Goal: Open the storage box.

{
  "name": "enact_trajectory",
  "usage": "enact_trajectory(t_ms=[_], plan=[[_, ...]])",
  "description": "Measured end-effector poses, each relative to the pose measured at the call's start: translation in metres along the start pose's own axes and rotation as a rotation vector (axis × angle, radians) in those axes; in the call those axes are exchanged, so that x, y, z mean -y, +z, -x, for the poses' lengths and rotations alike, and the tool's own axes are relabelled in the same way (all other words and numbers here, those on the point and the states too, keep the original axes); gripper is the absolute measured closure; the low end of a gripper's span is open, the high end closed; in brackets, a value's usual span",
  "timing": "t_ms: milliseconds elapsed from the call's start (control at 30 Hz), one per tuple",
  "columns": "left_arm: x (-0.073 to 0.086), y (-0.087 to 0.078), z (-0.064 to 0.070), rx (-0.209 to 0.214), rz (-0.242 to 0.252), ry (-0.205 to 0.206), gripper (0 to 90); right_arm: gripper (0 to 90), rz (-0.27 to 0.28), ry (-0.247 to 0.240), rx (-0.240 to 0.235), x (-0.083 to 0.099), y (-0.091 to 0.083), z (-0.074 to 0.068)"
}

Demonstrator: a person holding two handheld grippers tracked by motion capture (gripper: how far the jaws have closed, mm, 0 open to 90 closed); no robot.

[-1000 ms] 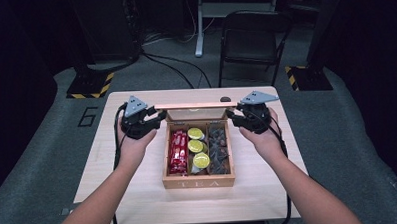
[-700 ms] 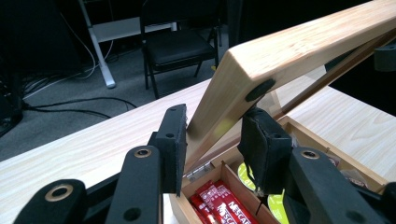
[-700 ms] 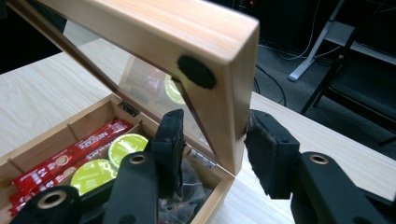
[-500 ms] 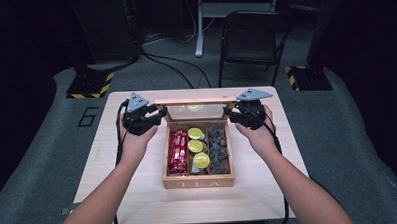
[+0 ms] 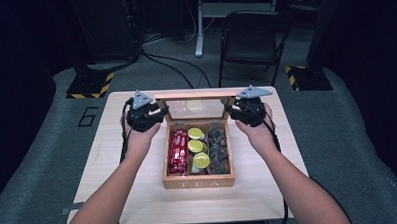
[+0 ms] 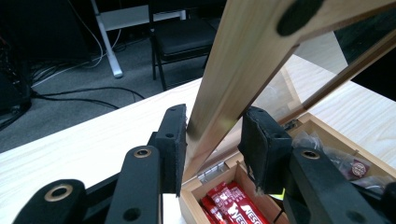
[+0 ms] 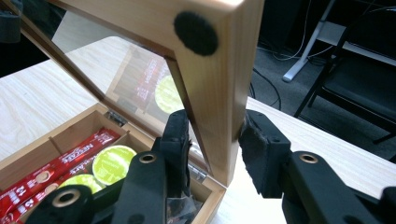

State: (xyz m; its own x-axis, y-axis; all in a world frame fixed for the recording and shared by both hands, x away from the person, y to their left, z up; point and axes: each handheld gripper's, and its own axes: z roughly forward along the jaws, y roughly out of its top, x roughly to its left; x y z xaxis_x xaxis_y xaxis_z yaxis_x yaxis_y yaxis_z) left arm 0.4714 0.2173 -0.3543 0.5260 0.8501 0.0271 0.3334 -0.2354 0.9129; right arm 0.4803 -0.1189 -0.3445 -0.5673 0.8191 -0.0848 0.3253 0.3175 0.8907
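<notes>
A wooden tea box [image 5: 199, 182] stands mid-table with its glass lid [image 5: 196, 96] raised nearly upright. Its three compartments hold red sachets [image 5: 178, 150], yellow-green capsules [image 5: 195, 147] and dark tea bags [image 5: 218, 149]. My left gripper [image 5: 159, 116] is shut on the lid's left side rail, and my right gripper [image 5: 231, 111] is shut on the right side rail. In the left gripper view the lid's wooden rail [image 6: 247, 60] runs between the pads of my left gripper [image 6: 212, 140]. In the right gripper view my right gripper [image 7: 215, 140] clamps the lid corner [image 7: 215, 79] above the capsules [image 7: 112, 163].
The light wooden table [image 5: 139, 194] has bare surface on both sides of the box and in front of it. Behind the table stand a black chair [image 5: 249, 45] and two stands with yellow-black striped bases [image 5: 90, 85], with cables on the floor.
Both grippers have moved up and away from me with the lid, swinging it from a low tilt to nearly upright.
</notes>
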Motion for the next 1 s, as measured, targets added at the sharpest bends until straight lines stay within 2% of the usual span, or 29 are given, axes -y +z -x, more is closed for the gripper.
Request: enact_trajectory(t_ms=[133, 500, 700, 800, 933, 1000], plan=[[0.000, 0.002, -0.002, -0.004, -0.004, -0.008, 62.6, 62.3, 0.004, 0.010, 0.008, 0.000, 0.004, 0.001], [-0.003, 0.008, -0.006, -0.004, 0.002, -0.022, 63.3, 60.4, -0.029, 0.023, 0.007, 0.007, 0.021, 0.006], [0.000, 0.016, -0.010, -0.007, 0.003, -0.036, 63.5, 63.0, -0.022, 0.027, 0.014, 0.009, 0.027, 0.010], [0.001, 0.019, -0.011, -0.007, 0.011, -0.046, 63.5, 63.2, -0.023, 0.047, 0.017, 0.011, 0.030, 0.011], [0.003, 0.024, -0.013, -0.003, -0.007, -0.041, 63.6, 62.9, -0.042, 0.052, 0.020, 0.014, 0.036, 0.011], [0.004, 0.026, -0.014, -0.003, 0.004, -0.050, 63.6, 62.7, -0.047, 0.053, 0.025, 0.016, 0.038, 0.012]])
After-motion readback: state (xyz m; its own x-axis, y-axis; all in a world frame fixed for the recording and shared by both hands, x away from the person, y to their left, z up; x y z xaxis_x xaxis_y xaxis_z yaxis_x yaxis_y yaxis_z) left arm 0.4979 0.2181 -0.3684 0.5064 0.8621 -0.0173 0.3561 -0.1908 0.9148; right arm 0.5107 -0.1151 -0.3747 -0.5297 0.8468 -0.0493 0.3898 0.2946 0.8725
